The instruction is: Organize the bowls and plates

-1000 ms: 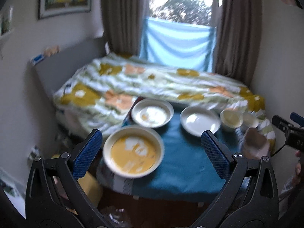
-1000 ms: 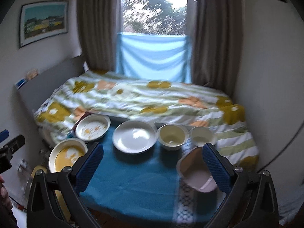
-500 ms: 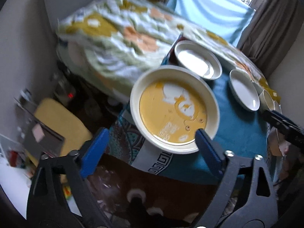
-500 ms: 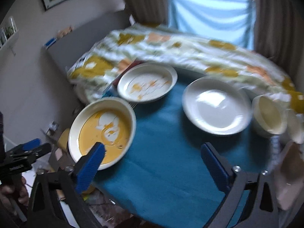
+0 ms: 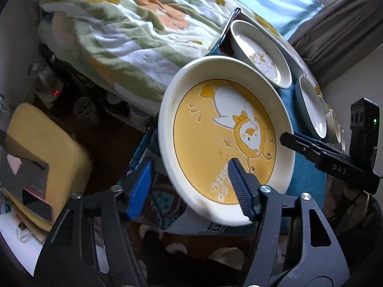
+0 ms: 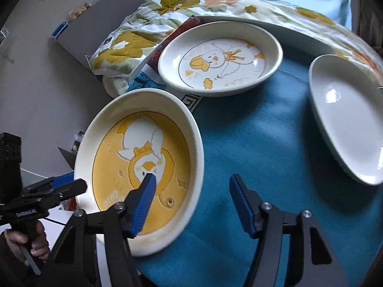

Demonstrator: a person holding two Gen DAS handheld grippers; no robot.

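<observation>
Black skeletal claw [image 5: 191, 186] frames with silver screws, ribbed blue pads [image 6: 143, 201], white lettering, bare-skinned hand [image 6: 26, 241] gripping a handle.

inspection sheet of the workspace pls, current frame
surface: teal cloth covers the table.
job's things: yellow duck plate at near left corner; white duck plate behind it; plain white plate to the right; all apart.
clutter: yellow cushion down beside the table.
grippers: left tongs open, straddling the yellow duck plate's near rim; right tongs open, one finger over that plate, the other over the cloth.
cables: nothing seen.
surroundings: floral quilt behind the table; curtain.
</observation>
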